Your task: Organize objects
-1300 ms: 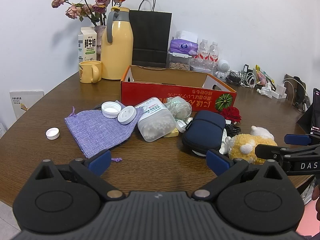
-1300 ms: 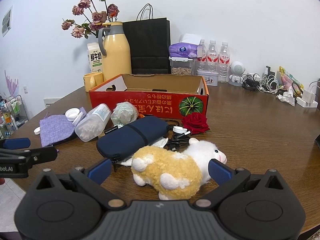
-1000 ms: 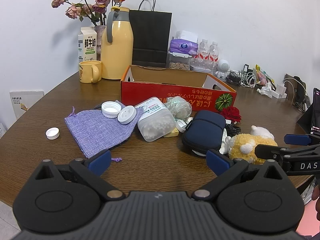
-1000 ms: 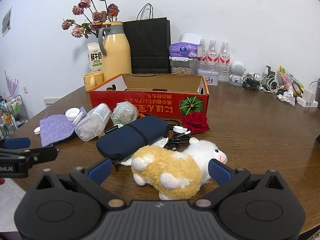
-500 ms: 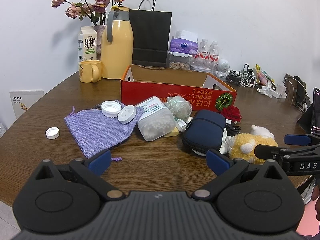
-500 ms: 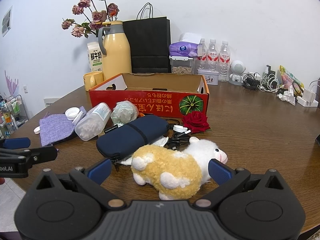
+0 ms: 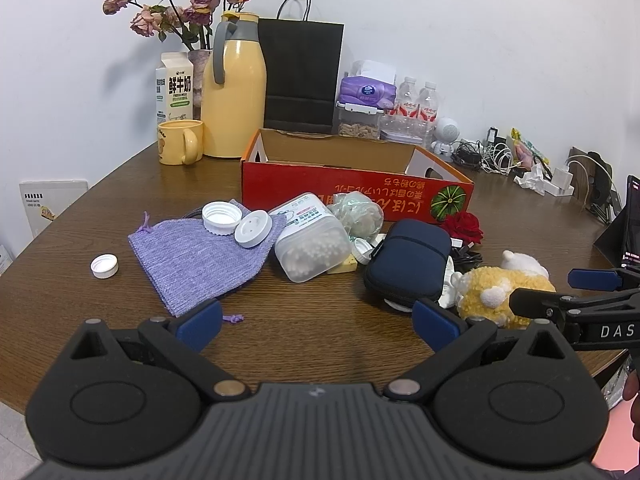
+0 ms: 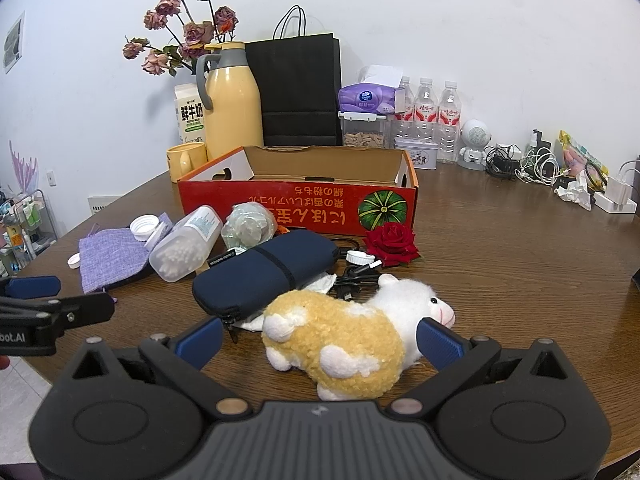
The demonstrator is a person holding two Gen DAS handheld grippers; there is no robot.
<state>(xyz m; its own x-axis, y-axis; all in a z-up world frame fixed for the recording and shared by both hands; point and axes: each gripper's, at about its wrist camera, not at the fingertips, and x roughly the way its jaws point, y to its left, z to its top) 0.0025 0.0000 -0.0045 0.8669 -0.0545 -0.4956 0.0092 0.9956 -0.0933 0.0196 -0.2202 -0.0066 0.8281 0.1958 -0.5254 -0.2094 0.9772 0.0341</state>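
A red cardboard box (image 7: 352,196) (image 8: 296,204) stands open on the round wooden table (image 7: 100,200). In front of it lie a purple pouch (image 7: 200,256) with two white lids, a clear jar of swabs (image 7: 310,240), a navy case (image 7: 408,260) (image 8: 264,272), a red rose (image 8: 390,242) and a yellow-and-white plush sheep (image 8: 348,332). My left gripper (image 7: 316,324) hovers open over bare wood near the table's front edge. My right gripper (image 8: 320,338) is open with the sheep between its fingers, untouched as far as I can see.
Behind the box stand a yellow thermos (image 7: 234,100), a mug (image 7: 180,148), a milk carton (image 7: 174,84), a black paper bag (image 7: 300,76), a vase of dried roses, tissues and water bottles (image 8: 426,112). Cables and chargers (image 8: 532,164) lie at the far right. A small white cap (image 7: 104,266) lies at the left.
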